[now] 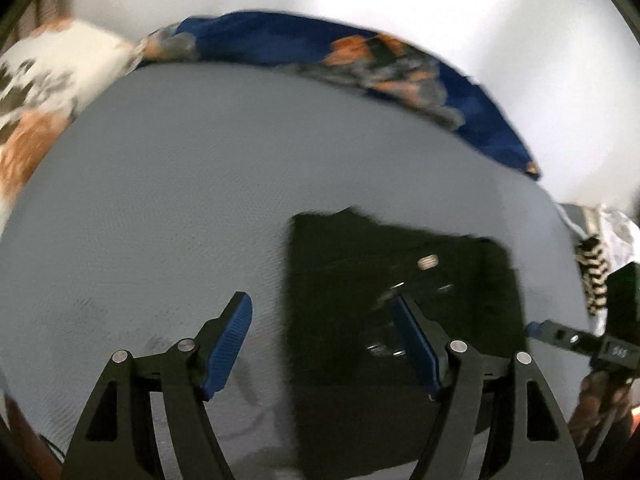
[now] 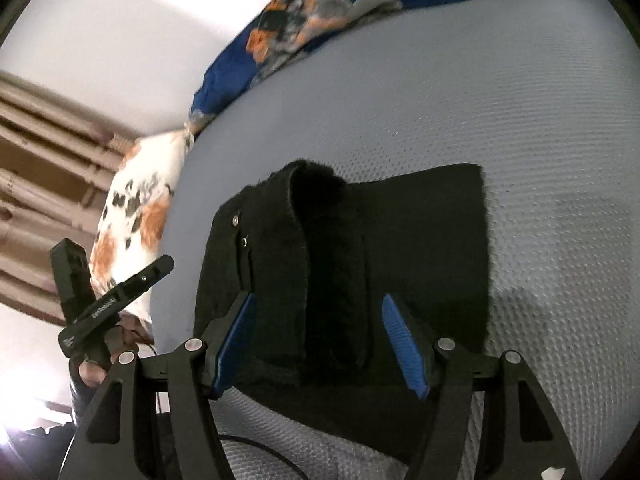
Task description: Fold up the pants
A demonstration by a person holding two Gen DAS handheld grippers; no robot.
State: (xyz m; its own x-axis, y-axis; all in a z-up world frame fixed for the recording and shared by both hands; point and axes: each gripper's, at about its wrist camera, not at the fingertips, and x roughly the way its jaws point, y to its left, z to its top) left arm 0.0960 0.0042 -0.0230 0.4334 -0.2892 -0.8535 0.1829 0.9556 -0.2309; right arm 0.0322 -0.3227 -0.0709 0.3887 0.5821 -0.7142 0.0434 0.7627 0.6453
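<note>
1. One pair of black pants (image 1: 400, 300), folded into a compact block, lies on the gray bed (image 1: 160, 200). Left gripper (image 1: 322, 344) jaws stand wide apart, gripping nothing. Motion blur obscures the fabric detail.
2. Right gripper (image 2: 318, 344) jaws gape wide, empty, over the pants (image 2: 420, 240); waistband (image 2: 320, 260) with rivets uppermost. Near edge hidden behind the fingers.
</note>
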